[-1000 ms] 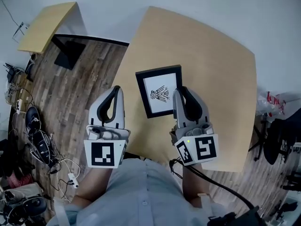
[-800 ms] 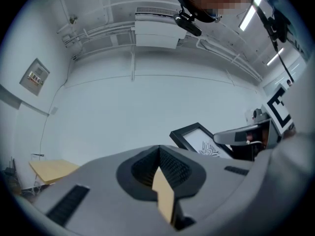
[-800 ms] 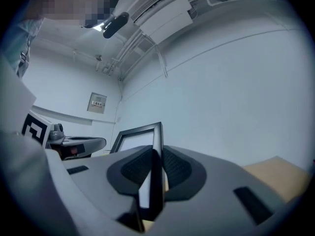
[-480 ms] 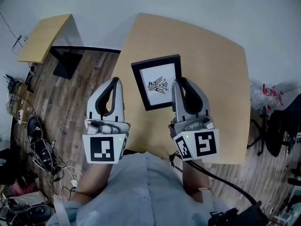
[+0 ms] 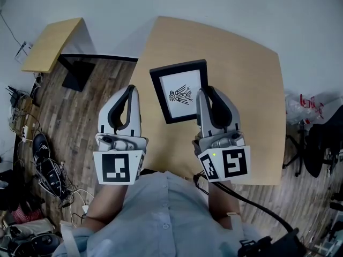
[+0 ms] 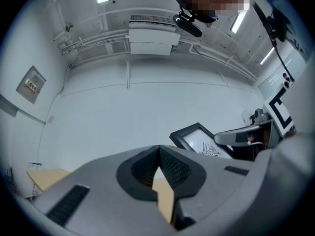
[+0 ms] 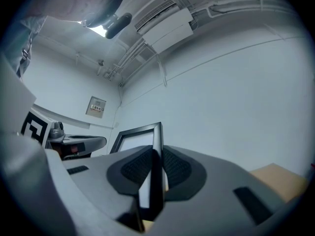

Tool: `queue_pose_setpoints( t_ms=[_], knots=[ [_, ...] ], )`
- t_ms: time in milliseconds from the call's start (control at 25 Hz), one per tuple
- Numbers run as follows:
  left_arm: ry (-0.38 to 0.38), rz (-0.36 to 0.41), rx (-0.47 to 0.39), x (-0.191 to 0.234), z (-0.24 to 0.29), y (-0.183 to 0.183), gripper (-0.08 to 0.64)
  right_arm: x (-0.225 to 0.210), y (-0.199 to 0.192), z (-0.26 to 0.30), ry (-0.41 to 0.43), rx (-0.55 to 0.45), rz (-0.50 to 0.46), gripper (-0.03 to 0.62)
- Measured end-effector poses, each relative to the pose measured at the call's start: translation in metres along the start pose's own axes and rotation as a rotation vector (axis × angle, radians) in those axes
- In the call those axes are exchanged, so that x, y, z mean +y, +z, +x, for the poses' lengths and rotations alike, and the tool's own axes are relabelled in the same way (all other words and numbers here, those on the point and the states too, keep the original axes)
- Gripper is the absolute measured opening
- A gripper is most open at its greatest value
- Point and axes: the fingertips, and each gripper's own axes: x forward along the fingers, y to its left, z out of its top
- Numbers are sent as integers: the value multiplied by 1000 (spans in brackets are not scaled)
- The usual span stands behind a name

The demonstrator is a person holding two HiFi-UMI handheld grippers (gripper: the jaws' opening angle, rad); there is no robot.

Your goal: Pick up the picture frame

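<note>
Raised since before, picture frame (image 5: 179, 92) shows pinched by right tool (image 7: 157, 156) only in its view; left tool (image 6: 158, 151) pressed together.

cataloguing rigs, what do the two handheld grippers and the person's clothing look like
Both the left gripper and right gripper are pale grey shells with black ribbed pads. Each carries a white cube with black square markers. A black cable runs from the right one. The person wears a light blue buttoned shirt.
</note>
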Motion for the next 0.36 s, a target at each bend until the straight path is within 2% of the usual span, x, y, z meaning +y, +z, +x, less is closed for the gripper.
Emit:
queue_pose_setpoints(
  t_ms=[200,360],
  knots=[
    [1,2,3,4,1,-1,2,0,0,2,-1,3,-3,61],
    [-11,33,-13,1,2,1,2,-1,1,1,-1,3,-5,61]
  ],
)
